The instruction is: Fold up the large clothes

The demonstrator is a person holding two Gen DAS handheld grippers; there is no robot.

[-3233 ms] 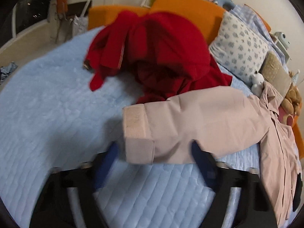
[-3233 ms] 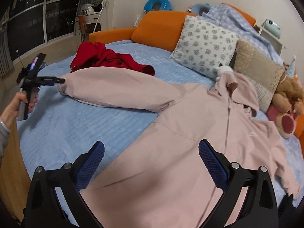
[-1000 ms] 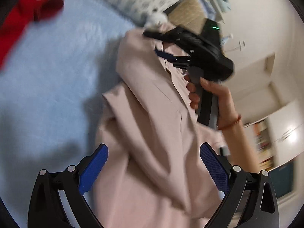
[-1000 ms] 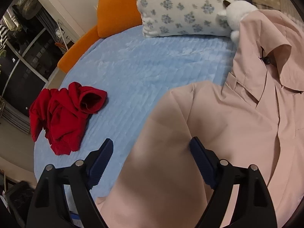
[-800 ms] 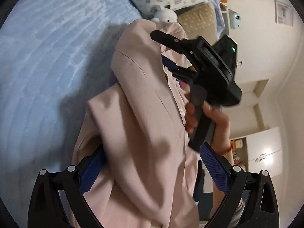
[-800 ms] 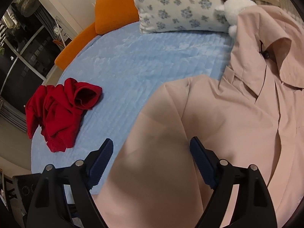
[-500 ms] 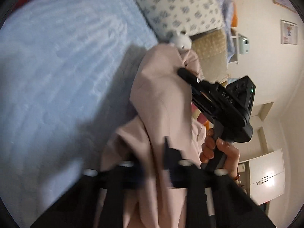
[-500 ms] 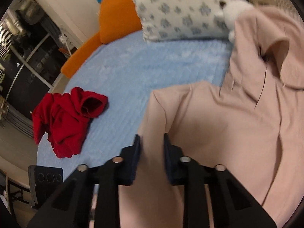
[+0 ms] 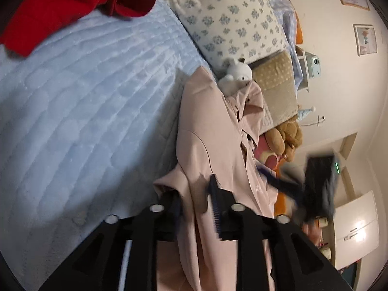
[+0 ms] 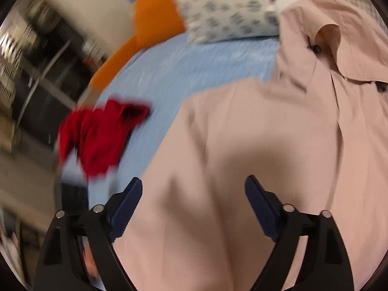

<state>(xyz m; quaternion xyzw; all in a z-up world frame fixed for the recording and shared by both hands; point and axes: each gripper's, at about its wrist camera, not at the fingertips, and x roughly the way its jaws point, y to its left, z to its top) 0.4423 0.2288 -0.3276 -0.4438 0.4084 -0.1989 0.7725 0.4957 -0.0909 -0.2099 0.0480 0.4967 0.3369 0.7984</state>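
Left hand-held gripper (image 9: 196, 198) clenched on soft, light pink jacket (image 9: 218, 133); right hand-held gripper (image 10: 194, 201) released above it. Best gripped at seams.

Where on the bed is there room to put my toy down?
The blue quilt is bare between the red garment and the pink jacket, below the flowered pillow. The jacket's far side is crowded: white plush, tan cushion and brown teddy sit close together.
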